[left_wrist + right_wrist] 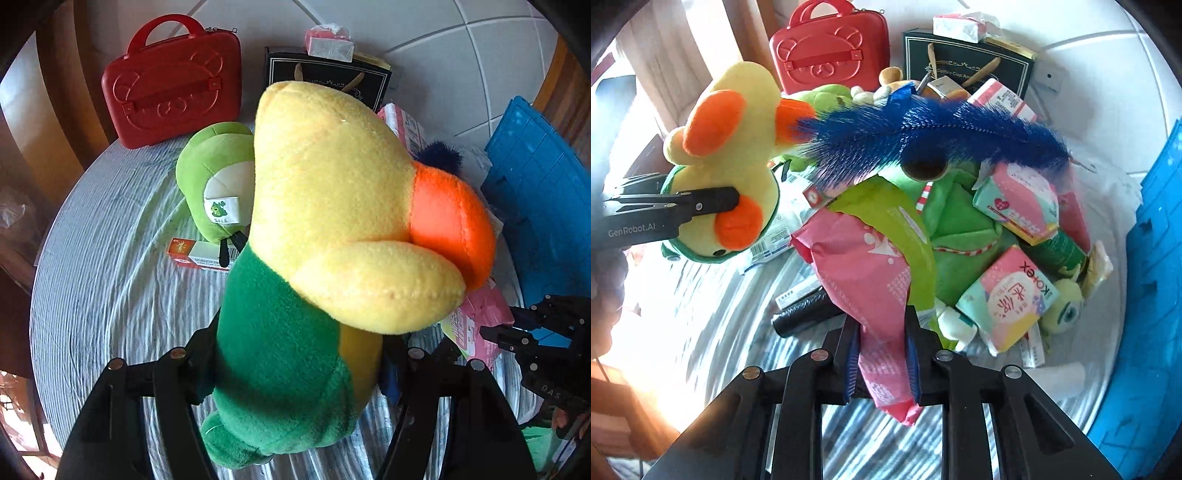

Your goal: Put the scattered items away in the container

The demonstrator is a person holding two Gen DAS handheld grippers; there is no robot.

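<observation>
My left gripper (pixel 299 354) is shut on a yellow duck plush (pixel 332 206) with a green body and orange beak, held above the table; it also shows in the right wrist view (pixel 727 166) at the left. My right gripper (pixel 881 354) is shut on a pink and green soft packet (pixel 864 258) at the near edge of the pile. The blue container (pixel 1152 277) stands at the right edge, also in the left wrist view (pixel 543 192). A blue feather duster (pixel 931 129) lies across the pile.
A red case (pixel 173 88) and a black gift box (pixel 325 74) stand at the back. A green plush (pixel 218 184) and a small red box (pixel 195 253) lie on the grey cloth (pixel 110 280). Kotex packs (pixel 1008 299), a green eyeball toy (pixel 1065 310) and a black tube (pixel 805 317) lie in the pile.
</observation>
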